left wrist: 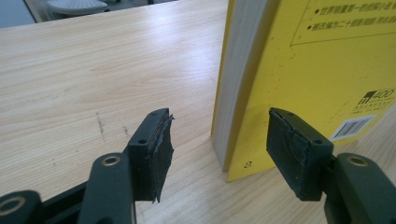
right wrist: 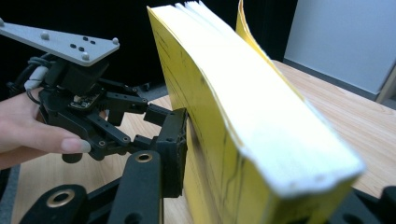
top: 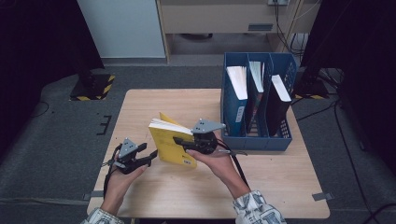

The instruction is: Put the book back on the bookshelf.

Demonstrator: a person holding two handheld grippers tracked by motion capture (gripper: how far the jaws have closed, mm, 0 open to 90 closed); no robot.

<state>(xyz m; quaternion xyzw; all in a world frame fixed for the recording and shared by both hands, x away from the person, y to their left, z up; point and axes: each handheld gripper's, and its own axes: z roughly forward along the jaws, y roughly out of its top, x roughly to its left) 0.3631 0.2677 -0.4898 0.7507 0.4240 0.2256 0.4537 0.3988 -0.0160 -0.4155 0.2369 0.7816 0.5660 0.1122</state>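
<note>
A thick yellow book (top: 170,144) stands tilted on the wooden table (top: 154,100), pages up and cover flaring. My right gripper (top: 180,142) is shut on the book from the right; in the right gripper view the yellow book (right wrist: 261,121) is clamped between the jaws of the right gripper (right wrist: 280,177). My left gripper (top: 150,158) is open just left of the book's lower corner. In the left gripper view the book (left wrist: 299,79) stands just beyond the wide-open left gripper (left wrist: 219,135), not touching its pads (left wrist: 159,149). The left gripper (right wrist: 154,121) also appears beside the book in the right gripper view.
A blue file organizer (top: 254,142) stands at the table's right, close behind my right hand, holding white-paged books (top: 238,81) and a dark one (top: 278,105). Bare table lies to the left and front. Grey carpet surrounds the table.
</note>
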